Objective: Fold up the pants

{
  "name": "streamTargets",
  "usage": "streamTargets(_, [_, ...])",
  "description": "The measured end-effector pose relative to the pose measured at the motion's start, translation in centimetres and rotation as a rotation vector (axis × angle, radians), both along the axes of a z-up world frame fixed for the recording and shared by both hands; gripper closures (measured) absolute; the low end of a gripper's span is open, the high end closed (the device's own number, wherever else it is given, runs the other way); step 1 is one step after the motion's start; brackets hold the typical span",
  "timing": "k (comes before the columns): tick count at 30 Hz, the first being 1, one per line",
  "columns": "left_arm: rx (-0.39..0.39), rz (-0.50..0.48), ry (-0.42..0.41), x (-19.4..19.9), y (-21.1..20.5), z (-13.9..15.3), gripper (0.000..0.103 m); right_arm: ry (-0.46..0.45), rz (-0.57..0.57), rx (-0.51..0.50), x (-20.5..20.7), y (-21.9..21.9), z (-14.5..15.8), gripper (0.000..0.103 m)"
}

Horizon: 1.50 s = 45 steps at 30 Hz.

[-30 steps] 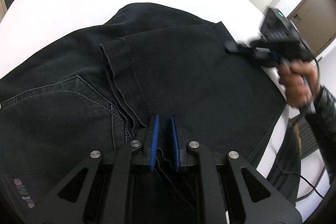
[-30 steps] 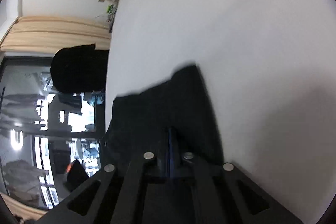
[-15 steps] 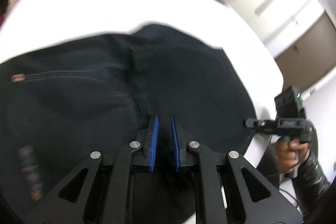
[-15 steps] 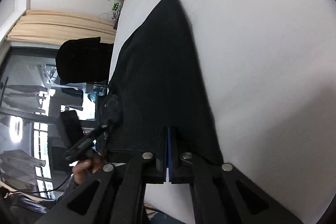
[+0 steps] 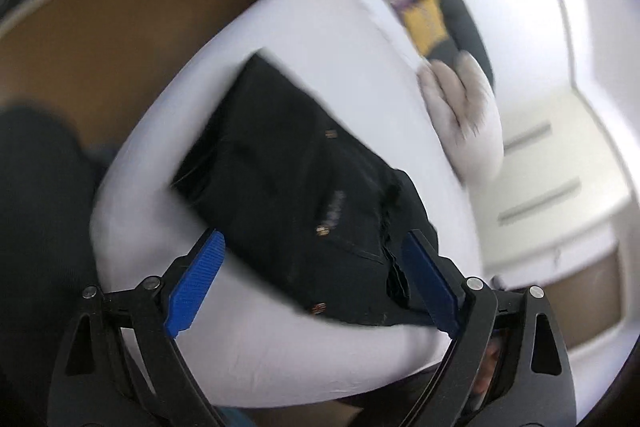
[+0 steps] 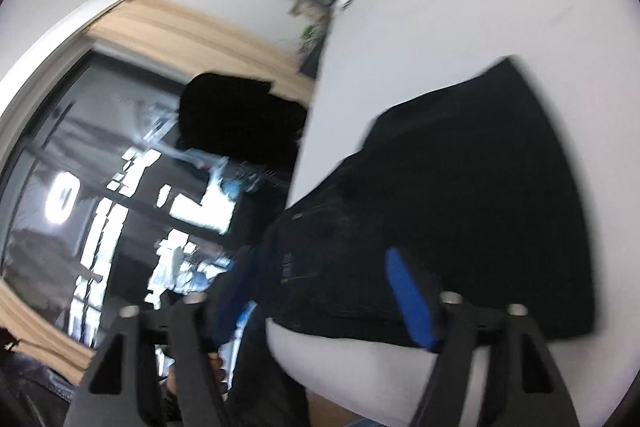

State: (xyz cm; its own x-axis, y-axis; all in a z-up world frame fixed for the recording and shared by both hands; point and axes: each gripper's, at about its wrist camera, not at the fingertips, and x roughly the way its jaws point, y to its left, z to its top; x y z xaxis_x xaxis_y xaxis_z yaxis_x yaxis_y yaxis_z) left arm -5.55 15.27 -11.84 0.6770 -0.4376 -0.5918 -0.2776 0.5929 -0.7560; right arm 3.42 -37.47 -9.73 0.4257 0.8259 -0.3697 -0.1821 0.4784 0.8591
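The black pants (image 5: 296, 187) lie folded into a compact rectangle on the white bed (image 5: 320, 39), near its corner. My left gripper (image 5: 316, 279) is open and empty, raised above the bed, its blue fingers (image 5: 196, 283) spread on either side of the pants' near edge. In the right wrist view the same folded pants (image 6: 460, 219) lie on the bed (image 6: 460, 19). My right gripper (image 6: 324, 295) is open and empty, held above the pants' near edge. Both views are motion-blurred.
A light grey pillow (image 5: 464, 115) lies on the bed beyond the pants. A dark cushion with purple and yellow (image 5: 416, 7) sits at the far end. Brown floor (image 5: 100, 39) lies left of the bed. A dark window (image 6: 120, 187) and wooden frame fill the right view's left side.
Both grippers have opened and let go of the pants, then pulled up and back from the bed. The pants now lie folded and flat.
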Motion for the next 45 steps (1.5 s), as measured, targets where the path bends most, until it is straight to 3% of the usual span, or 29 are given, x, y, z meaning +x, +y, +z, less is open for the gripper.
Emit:
streamTargets(2, [-0.071,0.038,0.032,-0.6,1.0,-1.1,0.013,0.027,0.008,0.005,0.6,1.3,-0.8,0.051])
streamTargets(8, [-0.194,0.092,0.052,-0.5,2.6,-4.0,0.013,0.070,0.016,0.050,0.7,3.0,-2.0,0.051])
streamTargets(17, [-0.289,0.142,0.038,3.1,3.6,-7.0,0.020,0.085,-0.018,0.070,1.0,0.4,-2.0,0.058])
streamTargets(18, [-0.294,0.141,0.049,3.5,3.7,-7.1,0.026,0.088,-0.017,0.053,1.0,0.5,-2.0,0.059])
streamTargets(21, [-0.345,0.124,0.072,4.5,3.6,-7.6,0.066,0.113,-0.004,-0.015,1.9,1.1,-1.8,0.066])
streamTargets(22, [-0.349,0.123,0.083,4.8,3.5,-7.8,0.074,0.124,0.007,-0.047,2.5,1.4,-1.6,0.068])
streamTargets(27, [-0.215,0.087,0.026,5.8,2.9,-5.1,0.084,0.181,0.077,-0.169,5.2,3.5,-2.1,0.076])
streamTargets(33, [-0.052,-0.002,-0.070,8.1,0.4,0.7,0.085,0.314,0.103,-0.312,7.5,4.9,-6.0,0.080])
streamTargets(34, [-0.005,-0.035,-0.097,8.7,-0.5,2.0,0.085,0.335,0.104,-0.323,7.5,4.8,-7.2,0.096])
streamTargets(35, [0.030,-0.062,-0.117,9.2,-1.6,2.9,0.085,0.341,0.095,-0.318,7.4,4.6,-7.7,0.103])
streamTargets(39, [0.158,-0.196,-0.186,11.4,-6.6,6.2,0.085,0.302,0.067,-0.282,6.4,4.2,-8.4,0.103])
streamTargets(43, [0.286,-0.392,-0.232,14.3,-14.7,8.1,0.085,0.266,0.053,-0.234,5.6,3.5,-8.5,0.103])
streamTargets(45, [0.338,-0.474,-0.248,14.9,-18.3,8.3,0.085,0.254,0.019,-0.180,5.2,1.8,-7.5,0.092])
